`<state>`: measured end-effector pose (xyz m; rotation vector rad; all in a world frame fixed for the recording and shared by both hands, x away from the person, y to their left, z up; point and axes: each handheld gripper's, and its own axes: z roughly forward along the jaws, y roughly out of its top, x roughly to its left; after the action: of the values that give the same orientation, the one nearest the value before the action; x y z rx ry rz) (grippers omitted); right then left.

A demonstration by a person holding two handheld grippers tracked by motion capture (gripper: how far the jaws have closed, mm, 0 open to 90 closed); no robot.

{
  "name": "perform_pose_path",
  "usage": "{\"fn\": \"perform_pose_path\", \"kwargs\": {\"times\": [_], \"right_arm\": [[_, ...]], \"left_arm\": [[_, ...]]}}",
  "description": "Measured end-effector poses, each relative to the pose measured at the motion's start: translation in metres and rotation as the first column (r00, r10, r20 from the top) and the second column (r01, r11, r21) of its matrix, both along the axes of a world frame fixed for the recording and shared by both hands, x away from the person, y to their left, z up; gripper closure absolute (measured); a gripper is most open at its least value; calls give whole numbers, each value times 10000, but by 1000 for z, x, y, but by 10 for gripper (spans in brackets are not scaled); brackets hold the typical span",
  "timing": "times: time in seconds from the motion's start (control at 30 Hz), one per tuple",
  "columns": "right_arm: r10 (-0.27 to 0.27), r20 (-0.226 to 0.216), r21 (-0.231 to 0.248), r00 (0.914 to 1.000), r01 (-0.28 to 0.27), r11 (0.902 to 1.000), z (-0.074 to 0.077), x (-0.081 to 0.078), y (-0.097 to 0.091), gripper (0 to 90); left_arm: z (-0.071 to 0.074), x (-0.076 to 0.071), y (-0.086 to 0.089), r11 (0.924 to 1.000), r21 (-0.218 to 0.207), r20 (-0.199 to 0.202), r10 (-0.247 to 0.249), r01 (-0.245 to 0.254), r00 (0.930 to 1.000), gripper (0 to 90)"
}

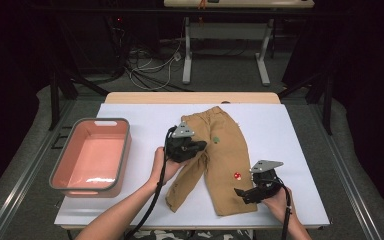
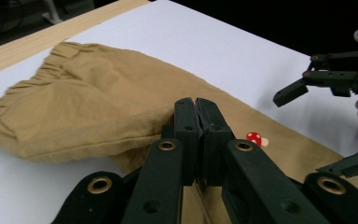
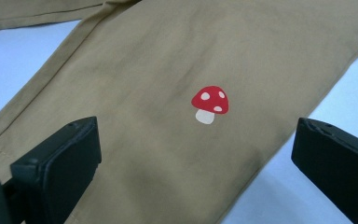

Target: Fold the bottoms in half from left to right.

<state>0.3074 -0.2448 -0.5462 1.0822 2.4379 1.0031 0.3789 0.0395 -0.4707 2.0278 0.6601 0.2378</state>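
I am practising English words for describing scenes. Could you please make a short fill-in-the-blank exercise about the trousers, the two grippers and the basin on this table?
1. The jaws of the left gripper are ____ on the fabric of the tan trousers.
2. The jaws of the right gripper stand ____.
3. The small red print on one trouser leg shows a ____.
4. The pink basin lies beside the trousers, on the same side as the person's ____ hand.

Missing words: shut; open; mushroom; left
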Motion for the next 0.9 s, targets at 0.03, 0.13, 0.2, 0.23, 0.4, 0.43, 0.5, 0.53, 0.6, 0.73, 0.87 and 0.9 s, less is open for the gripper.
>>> {"fn": "perform_pose_path", "kwargs": {"times": [0.03, 0.13, 0.2, 0.23, 0.4, 0.43, 0.5, 0.53, 0.6, 0.73, 0.87, 0.9], "right_arm": [[48, 56, -39, 10000, -48, 10000, 0, 1, -1, 9], [-17, 29, -3, 10000, 17, 10000, 0, 1, -2, 9], [-40, 17, -16, 10000, 40, 10000, -1, 2, -1, 9], [-37, 6, -13, 10000, 37, 10000, -1, 2, -1, 9], [-74, -26, -9, 10000, 74, 10000, -1, 2, -2, 9], [-70, -47, -50, 10000, 70, 10000, -1, 2, -2, 9], [-72, -59, -4, 10000, 72, 10000, -1, 2, -2, 9], [-109, -33, -54, 9999, 109, 9999, -1, 2, -3, 9], [-93, -100, -17, 9999, 93, 10000, -1, 2, -3, 9], [-76, -88, -5, 9999, 76, 10000, -1, 2, -2, 9], [-30, -90, -37, 10000, 30, 10000, -1, 2, -2, 9], [-39, -104, -20, 9999, 39, 10000, -1, 2, -2, 9]], "left_arm": [[-1, 1, -3, 10000, -13, 18, -13, 13, 10000, 878], [-4, 3, -13, 9999, 60, -45, -148, 148, 9999, 879], [-8, 4, -21, 9998, 43, -105, -203, 204, 9997, 879], [-10, 4, -24, 9995, 122, -120, -275, 277, 9995, 879], [-20, 6, -41, 9985, 321, -281, -435, 444, 9987, 878], [-22, 6, -44, 9984, 333, -324, -453, 464, 9984, 878], [-26, 8, -50, 9979, 381, -353, -507, 520, 9981, 878], [-29, 8, -53, 9978, 390, -362, -519, 533, 9980, 878], [-34, 9, -58, 9974, 431, -434, -552, 571, 9975, 878], [-42, 10, -68, 9962, 564, -531, -629, 658, 9966, 877], [-52, 14, -74, 9925, 885, -773, -773, 841, 9940, 869], [-55, 16, -75, 9905, 964, -1049, -876, 978, 9906, 859]]}}
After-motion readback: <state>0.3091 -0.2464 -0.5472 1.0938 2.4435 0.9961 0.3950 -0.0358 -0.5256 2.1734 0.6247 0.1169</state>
